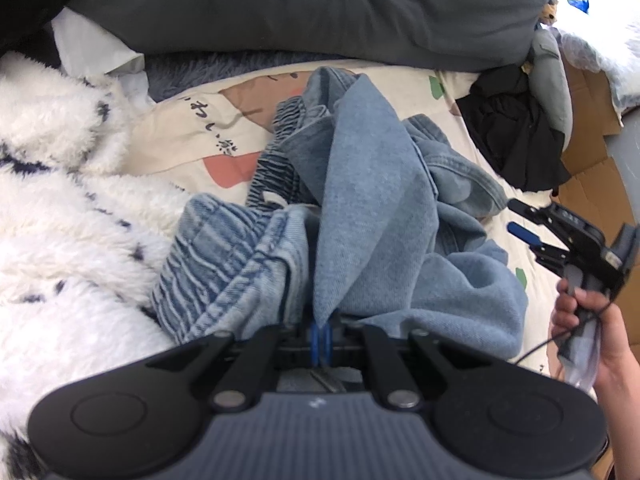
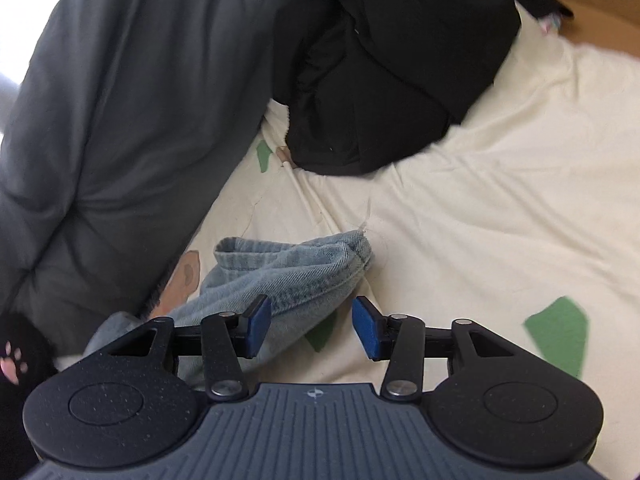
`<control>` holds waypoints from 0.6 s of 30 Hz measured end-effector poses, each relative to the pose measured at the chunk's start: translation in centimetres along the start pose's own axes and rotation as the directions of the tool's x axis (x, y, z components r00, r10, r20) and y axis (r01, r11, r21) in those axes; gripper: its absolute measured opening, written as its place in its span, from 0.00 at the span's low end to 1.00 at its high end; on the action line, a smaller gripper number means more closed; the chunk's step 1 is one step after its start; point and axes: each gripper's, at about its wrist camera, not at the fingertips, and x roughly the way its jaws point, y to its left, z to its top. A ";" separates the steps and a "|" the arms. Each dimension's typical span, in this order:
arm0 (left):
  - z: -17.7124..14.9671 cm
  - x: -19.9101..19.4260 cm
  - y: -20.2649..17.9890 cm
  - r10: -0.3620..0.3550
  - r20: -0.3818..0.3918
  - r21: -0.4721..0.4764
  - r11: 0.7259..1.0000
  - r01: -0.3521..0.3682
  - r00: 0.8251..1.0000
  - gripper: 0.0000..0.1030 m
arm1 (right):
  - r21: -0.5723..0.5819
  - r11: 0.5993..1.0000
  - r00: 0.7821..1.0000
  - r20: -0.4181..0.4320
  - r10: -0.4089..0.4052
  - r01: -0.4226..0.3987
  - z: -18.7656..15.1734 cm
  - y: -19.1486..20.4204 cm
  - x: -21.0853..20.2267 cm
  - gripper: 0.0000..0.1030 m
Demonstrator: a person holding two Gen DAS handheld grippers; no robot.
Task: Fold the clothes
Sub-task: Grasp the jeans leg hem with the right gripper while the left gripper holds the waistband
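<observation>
Bedding fills both views: a cream sheet [image 2: 500, 200] printed with green patches and some lettering covers the surface. In the left wrist view a white fluffy blanket [image 1: 68, 200] with dark flecks lies at nine o'clock, a dark grey quilt [image 1: 320, 8] runs across twelve o'clock, and brown cardboard [image 1: 592, 152] shows at three o'clock past the bed's edge.

Nearest the left camera, the left gripper [image 1: 321, 338] has its blue pads pressed together on a fold of the jeans [image 1: 380, 200], pale blue denim that rises from the jaws in a peaked ridge. The rest of the jeans lies crumpled at the middle of the sheet, with a gathered waistband toward ten o'clock. In the right wrist view one hemmed end of the jeans rests flat on the sheet.

The right gripper [image 2: 312, 328] stands with its jaws apart over that hemmed end, the pads not pressing it. A hand [image 1: 592, 336] holds its handle at four o'clock in the left view.

Farther off, a black garment [image 2: 380, 80] is heaped against the quilt. Its shape is hard to make out, and the far corner at two o'clock in the left view is washed out by light.
</observation>
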 end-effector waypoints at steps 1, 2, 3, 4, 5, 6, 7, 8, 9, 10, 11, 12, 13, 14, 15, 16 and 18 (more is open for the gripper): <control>0.0 0.0 0.0 -0.001 0.001 0.000 1.000 0.001 1.000 0.03 | 0.026 1.000 1.000 0.000 -0.002 0.002 0.1 -0.1 0.4 0.59; 0.0 0.0 0.0 -0.002 0.002 0.001 1.000 0.002 1.000 0.03 | 0.054 0.999 1.000 0.006 -0.004 0.003 0.2 -0.2 0.6 0.62; -0.1 0.0 0.0 -0.003 0.003 0.001 1.000 0.003 1.000 0.03 | 0.085 0.996 1.000 0.013 -0.002 0.001 0.4 -0.4 0.8 0.63; -0.1 0.1 0.0 -0.004 0.003 0.002 1.000 0.004 1.000 0.03 | 0.115 0.993 1.000 0.018 0.006 -0.008 0.5 -0.6 1.0 0.63; -0.1 0.1 0.0 -0.005 0.004 0.002 1.000 0.005 1.000 0.03 | 0.142 0.990 1.000 0.017 0.008 -0.010 0.6 -0.8 1.3 0.64; -0.1 0.1 0.0 -0.005 0.004 0.002 1.000 0.005 1.000 0.03 | 0.169 0.986 1.000 0.016 0.010 -0.013 0.8 -0.9 1.6 0.64; -0.1 0.1 0.0 -0.005 0.005 0.001 1.000 0.005 1.000 0.03 | 0.194 0.981 1.000 0.013 0.014 -0.017 0.9 -1.1 2.0 0.64; -0.1 0.2 0.0 -0.006 0.006 0.001 1.000 0.006 1.000 0.03 | 0.209 0.978 1.000 -0.001 0.027 -0.026 1.0 -1.3 2.5 0.64; 0.0 0.2 0.0 -0.006 0.007 0.003 1.000 0.006 1.000 0.03 | 0.225 0.974 0.999 -0.014 0.040 -0.035 1.1 -1.5 3.0 0.64; 0.0 0.2 -0.1 -0.005 0.007 0.007 1.000 0.005 1.000 0.03 | 0.241 0.970 0.998 -0.028 0.053 -0.044 1.1 -1.7 3.5 0.63; 0.1 0.2 -0.1 -0.006 0.007 0.009 1.000 0.006 1.000 0.03 | 0.252 0.966 0.997 -0.039 0.064 -0.052 1.2 -1.9 4.0 0.60; 0.1 0.2 -0.1 -0.009 0.008 0.009 1.000 0.009 1.000 0.03 | 0.246 0.968 0.997 -0.040 0.065 -0.053 1.2 -1.9 4.1 0.46; 0.1 0.2 -0.1 -0.010 0.009 0.009 1.000 0.010 1.000 0.03 | 0.235 0.971 0.997 -0.040 0.058 -0.047 1.3 -2.0 4.1 0.38; 0.1 0.2 0.0 -0.011 0.010 0.007 1.000 0.011 1.000 0.03 | 0.222 0.974 0.998 -0.040 0.054 -0.044 1.3 -2.0 4.0 0.22; 0.1 0.2 0.0 -0.012 0.012 0.005 1.000 0.012 1.000 0.03 | 0.204 0.978 0.998 -0.040 0.058 -0.049 1.3 -2.0 3.6 0.14; 0.1 0.2 0.0 -0.012 0.013 0.004 1.000 0.012 1.000 0.03 | 0.186 0.981 0.997 -0.040 0.062 -0.054 1.3 -2.1 3.3 0.10; 0.1 0.2 -0.1 -0.012 0.016 0.001 1.000 0.012 1.000 0.03 | 0.136 0.990 0.997 -0.049 0.054 -0.047 1.3 -2.0 2.5 0.02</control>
